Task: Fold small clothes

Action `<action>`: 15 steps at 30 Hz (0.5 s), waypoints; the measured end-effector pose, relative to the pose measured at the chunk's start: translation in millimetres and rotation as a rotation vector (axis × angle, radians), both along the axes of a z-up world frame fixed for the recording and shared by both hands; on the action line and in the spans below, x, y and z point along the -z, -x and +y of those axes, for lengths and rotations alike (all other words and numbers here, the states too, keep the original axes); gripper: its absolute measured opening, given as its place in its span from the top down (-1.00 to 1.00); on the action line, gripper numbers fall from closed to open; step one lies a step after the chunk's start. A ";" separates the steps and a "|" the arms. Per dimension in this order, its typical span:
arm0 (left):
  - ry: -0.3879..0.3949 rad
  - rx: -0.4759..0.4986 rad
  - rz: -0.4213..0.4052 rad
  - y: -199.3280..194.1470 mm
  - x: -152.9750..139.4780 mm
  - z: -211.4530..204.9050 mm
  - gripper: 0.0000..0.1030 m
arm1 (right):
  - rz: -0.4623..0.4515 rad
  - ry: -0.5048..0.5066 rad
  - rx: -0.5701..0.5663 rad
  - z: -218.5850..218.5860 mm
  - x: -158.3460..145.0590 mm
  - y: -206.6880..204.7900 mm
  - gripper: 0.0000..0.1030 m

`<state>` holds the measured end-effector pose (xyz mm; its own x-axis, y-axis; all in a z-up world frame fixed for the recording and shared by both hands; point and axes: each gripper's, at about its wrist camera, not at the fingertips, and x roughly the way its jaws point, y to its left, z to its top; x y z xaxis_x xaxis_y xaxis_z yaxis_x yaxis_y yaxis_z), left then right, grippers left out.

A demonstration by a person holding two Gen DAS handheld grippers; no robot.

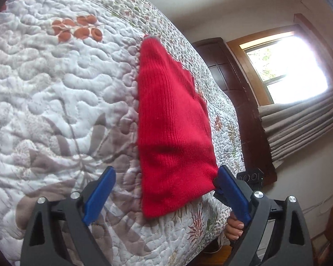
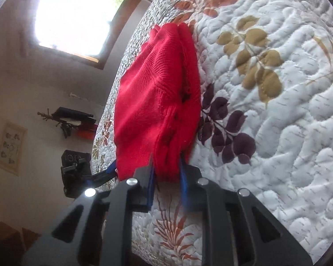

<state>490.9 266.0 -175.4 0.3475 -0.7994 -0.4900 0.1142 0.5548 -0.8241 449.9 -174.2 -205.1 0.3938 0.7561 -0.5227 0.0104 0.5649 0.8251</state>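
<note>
Sweater: a small red knitted sweater (image 1: 173, 119) is seen lying on the quilt (image 1: 55, 88) of a bed, close to the quilt's edge, already doubled over into a narrow stack.

Weight and feel: judged light and soft; the ribbed knit looks floppy and stretchy, so sagging is to be expected wherever it is not supported.

Grip surface: the knit looks grippy rather than slippery, and nothing fragile is seen, though a loose stitch could be snagged by a fingertip.

Right gripper (image 2: 166, 173): the jaws are drawn in close and the near end of the sweater (image 2: 157, 102) is pinched between the blue pads (image 2: 150, 188); several bunched layers are seen entering the gap.

Left gripper (image 1: 164, 190): the jaws are spread wide with nothing between them; one blue pad (image 1: 230, 190) is just touching the sweater's near corner, the other stands clear over the quilt.

Where to take hold: corners and the doubled edge are judged best, with all layers caught together so none slips out.

Caution: a pull on one corner alone is likely to skew the stack; the free corner on the left side would be better held too.

Background: a window (image 1: 286, 66) and curtain (image 1: 304, 119) are seen beyond the bed, well apart from the work.
</note>
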 end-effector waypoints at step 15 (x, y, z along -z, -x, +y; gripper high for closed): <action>0.006 0.043 0.018 -77.5 8.3 -20.4 -0.82 | -0.038 0.062 -0.047 -14.8 -21.0 -98.2 -0.53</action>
<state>568.4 245.6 -183.7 0.3041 -0.8160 -0.4915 0.1224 0.5452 -0.8294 548.1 -189.0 -184.1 0.3789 0.7409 -0.5544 -0.0485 0.6142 0.7876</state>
